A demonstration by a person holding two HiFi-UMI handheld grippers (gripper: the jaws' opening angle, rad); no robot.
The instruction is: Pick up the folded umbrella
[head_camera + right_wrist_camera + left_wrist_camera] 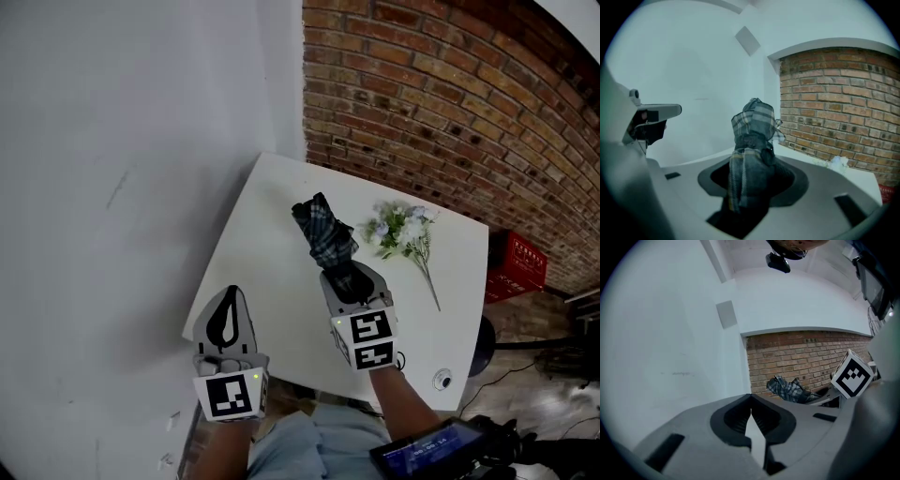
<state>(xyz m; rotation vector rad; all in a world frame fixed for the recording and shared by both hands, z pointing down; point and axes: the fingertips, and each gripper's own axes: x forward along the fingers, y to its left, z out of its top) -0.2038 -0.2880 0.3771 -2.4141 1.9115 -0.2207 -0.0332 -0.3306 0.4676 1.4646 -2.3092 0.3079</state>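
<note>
Clearly the right claw [352, 279] is clamped round the folded umbrella [323, 230], holding it above the white worktop [267, 253], while the left claw [230, 302] is closed and empty; light, soft cloth over a stiff core, it seems best gripped mid-body.

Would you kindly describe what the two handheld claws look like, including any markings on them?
The left claw and right claw are pale grey moulded plastic, tapering to a point, with black ribbed pads lining a dark teardrop-shaped opening. Each carries a white cube printed with black square markers at its rear. No sleeves show.
</note>
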